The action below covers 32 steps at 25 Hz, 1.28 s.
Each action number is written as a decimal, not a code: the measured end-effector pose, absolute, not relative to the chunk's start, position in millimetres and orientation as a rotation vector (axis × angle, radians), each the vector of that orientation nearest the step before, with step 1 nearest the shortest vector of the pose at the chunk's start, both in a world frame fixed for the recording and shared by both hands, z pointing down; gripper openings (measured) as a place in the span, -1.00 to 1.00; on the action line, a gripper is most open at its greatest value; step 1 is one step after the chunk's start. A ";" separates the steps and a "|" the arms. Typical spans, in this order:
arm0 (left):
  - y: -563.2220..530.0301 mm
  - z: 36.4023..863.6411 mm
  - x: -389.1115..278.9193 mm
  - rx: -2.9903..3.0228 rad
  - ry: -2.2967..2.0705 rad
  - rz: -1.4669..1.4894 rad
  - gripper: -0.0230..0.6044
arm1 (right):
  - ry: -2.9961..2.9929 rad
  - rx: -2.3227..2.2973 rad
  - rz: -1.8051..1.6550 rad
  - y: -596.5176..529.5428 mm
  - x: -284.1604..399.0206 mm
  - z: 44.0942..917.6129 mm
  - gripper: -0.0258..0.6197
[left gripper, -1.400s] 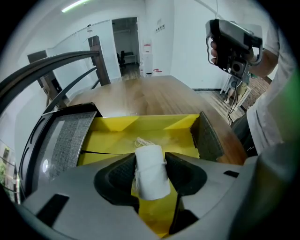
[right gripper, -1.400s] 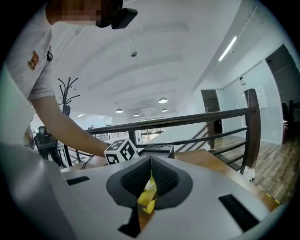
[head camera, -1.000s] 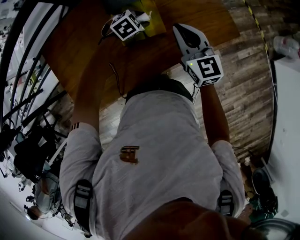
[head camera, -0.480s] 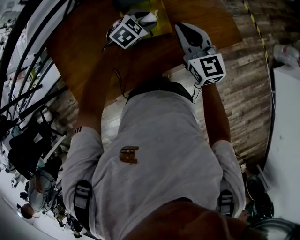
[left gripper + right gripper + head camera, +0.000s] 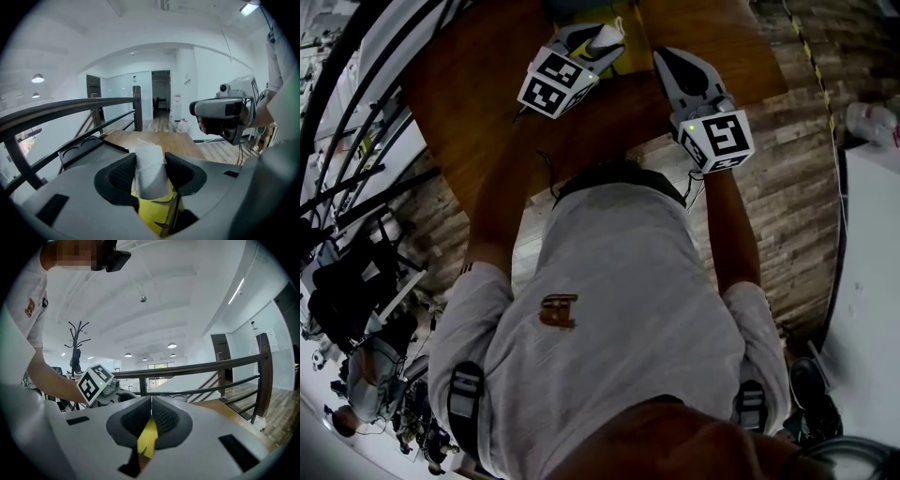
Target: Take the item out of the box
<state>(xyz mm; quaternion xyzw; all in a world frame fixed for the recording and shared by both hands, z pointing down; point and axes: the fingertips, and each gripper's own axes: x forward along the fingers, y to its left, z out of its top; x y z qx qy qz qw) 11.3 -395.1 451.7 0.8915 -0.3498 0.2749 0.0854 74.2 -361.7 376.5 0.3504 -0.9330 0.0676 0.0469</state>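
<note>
Head view: clamps the white item [image 5: 609, 37] in the left gripper [image 5: 602, 39] right over the yellow box [image 5: 630, 49] and pins the box's near edge with the right gripper [image 5: 662, 56], seemingly so the box cannot rise with it. Left gripper view: squeezes the item upright between both pads [image 5: 123, 173], lower end down in the box's mouth. Right gripper view: pinches a box flap [image 5: 149, 439] between jaws pressed together, probably as a counter-hold.

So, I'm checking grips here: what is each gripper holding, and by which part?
The left gripper clamps the white wrapped item across its sides; the right gripper pinches a thin edge of the yellow box.
</note>
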 end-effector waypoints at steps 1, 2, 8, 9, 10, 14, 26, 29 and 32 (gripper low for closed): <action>-393.3 445.4 11.5 2.666 -1.065 0.772 -0.24 | -2.850 1.066 0.204 -360.3 71.9 375.1 -0.82; -391.4 439.4 11.8 2.673 -1.088 0.727 -0.24 | -2.853 1.063 0.200 -358.7 70.0 373.8 -0.82; -382.4 402.2 16.2 2.742 -1.184 0.487 -0.24 | -2.872 1.039 0.179 -352.5 65.1 366.3 -0.82; -380.3 395.1 16.2 2.752 -1.199 0.451 -0.24 | -2.877 1.035 0.174 -351.3 64.2 364.4 -0.82; -378.2 387.9 16.3 2.763 -1.212 0.415 -0.24 | -2.881 1.031 0.170 -350.3 63.1 362.4 -0.82; -369.7 364.9 14.4 2.806 -1.251 0.306 -0.24 | -2.901 1.018 0.165 -346.9 56.5 355.4 -0.82; -339.6 319.0 7.2 2.867 -1.352 -0.028 -0.24 | -2.977 0.996 0.154 -330.4 47.4 334.3 -0.82; -330.1 309.8 6.0 2.872 -1.362 -0.106 -0.24 | -3.005 0.994 0.148 -324.7 46.9 324.5 -0.83; -321.7 302.5 0.6 2.878 -1.376 -0.181 -0.24 | -3.021 0.989 0.133 -319.4 43.6 318.7 -0.83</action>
